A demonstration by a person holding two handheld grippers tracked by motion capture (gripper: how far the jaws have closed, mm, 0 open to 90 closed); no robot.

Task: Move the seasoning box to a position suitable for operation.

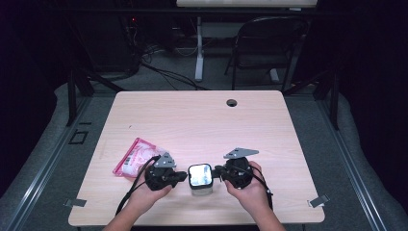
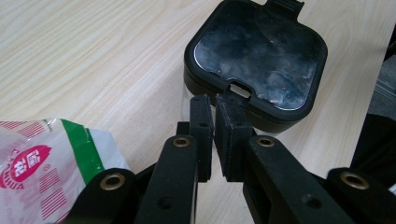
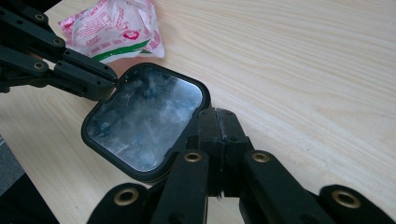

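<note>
A small box with a black lid and a glossy clear window [image 1: 200, 178] [image 2: 257, 56] [image 3: 144, 121] stands near the table's front edge, between my two grippers. My left gripper [image 1: 184, 176] [image 2: 214, 100] is shut, its tips right at the lid's edge by a small white latch [image 2: 240, 88], with nothing visible between the pads. From the other side, my right gripper [image 1: 217, 171] [image 3: 217, 114] is shut too, its pads pressed together against the lid's rim. The left gripper [image 3: 109, 81] touches the far corner of the lid in the right gripper view.
A pink, white and green snack packet [image 1: 137, 156] [image 2: 42, 168] [image 3: 116, 28] lies just left of the left hand. The wooden table [image 1: 202, 120] has a cable hole [image 1: 232, 102] at the back. A folding chair [image 1: 269, 43] stands beyond it.
</note>
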